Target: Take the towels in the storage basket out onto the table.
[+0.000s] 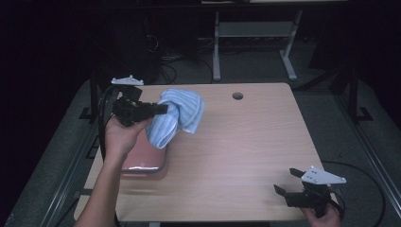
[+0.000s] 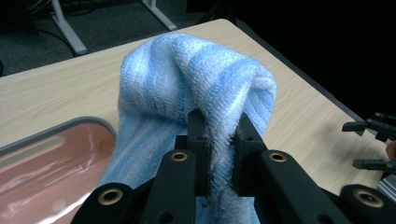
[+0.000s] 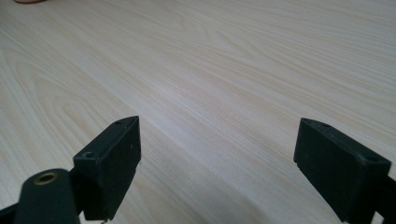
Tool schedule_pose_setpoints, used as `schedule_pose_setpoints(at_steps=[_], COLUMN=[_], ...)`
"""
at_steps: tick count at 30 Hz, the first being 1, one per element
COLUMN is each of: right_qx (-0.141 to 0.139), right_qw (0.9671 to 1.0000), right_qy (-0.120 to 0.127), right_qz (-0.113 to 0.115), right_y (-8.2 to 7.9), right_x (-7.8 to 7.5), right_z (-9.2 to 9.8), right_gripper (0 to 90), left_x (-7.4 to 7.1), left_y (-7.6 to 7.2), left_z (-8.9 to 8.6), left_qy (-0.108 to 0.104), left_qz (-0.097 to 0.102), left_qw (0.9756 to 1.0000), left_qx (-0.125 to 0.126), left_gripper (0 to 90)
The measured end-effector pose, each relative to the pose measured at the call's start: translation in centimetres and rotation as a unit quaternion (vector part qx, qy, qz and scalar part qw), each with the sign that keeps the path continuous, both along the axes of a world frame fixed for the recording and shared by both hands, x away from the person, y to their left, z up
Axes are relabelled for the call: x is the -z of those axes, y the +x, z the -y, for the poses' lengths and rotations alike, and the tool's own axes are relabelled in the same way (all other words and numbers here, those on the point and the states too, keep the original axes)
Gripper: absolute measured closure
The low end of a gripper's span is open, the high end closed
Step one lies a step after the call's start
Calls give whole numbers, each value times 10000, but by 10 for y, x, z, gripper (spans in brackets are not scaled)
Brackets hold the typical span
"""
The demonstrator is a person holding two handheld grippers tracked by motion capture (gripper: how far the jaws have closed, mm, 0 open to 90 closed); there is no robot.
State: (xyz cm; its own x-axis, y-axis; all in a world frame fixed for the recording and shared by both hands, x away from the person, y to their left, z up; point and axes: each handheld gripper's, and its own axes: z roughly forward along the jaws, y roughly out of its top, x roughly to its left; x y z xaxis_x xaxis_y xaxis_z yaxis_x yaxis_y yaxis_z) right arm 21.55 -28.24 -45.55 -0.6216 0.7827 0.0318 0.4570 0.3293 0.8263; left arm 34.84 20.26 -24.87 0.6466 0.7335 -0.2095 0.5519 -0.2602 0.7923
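Now towel (image 2: 196, 79) between left tongs (image 2: 218, 122)

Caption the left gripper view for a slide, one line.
Left gripper shut on a blue striped towel, lifted over the wooden table beside a pink tray.

Dim room, table lit from overhead; sharpness uneven across views.
High view: the surroundings fall to near black, while the table (image 1: 236, 142) is evenly lit, soft and grainy, with a pale glare streak on the pink tray (image 1: 144, 158). Left gripper view: the blue towel (image 2: 196, 79) is sharp, its near jaws slightly soft, the tray shows broad white reflections, and the background is black. Right gripper view: bright and low in contrast, wood grain clear at mid-distance, near jaws blurred, faint shadows beneath them.
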Motion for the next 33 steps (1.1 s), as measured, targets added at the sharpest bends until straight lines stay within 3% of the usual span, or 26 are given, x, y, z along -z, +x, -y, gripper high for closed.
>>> schedule_pose_setpoints(at_steps=[8,12,33], right_qx=[15,16,9], right_qw=[10000,10000,10000], right_qy=[8,7,5], right_qz=[-3,0,10], right_y=[0,0,1], right_x=[0,0,-1], right_z=[1,1,2], right_gripper=[144,144,144], left_x=[8,13,43], left_y=[8,11,32], left_z=[21,30,82], left_qy=[35,-74,196], left_qz=[-69,-84,-277], left_qw=[9998,9996,9981], left_qx=[182,245,521], left_gripper=[806,806,804])
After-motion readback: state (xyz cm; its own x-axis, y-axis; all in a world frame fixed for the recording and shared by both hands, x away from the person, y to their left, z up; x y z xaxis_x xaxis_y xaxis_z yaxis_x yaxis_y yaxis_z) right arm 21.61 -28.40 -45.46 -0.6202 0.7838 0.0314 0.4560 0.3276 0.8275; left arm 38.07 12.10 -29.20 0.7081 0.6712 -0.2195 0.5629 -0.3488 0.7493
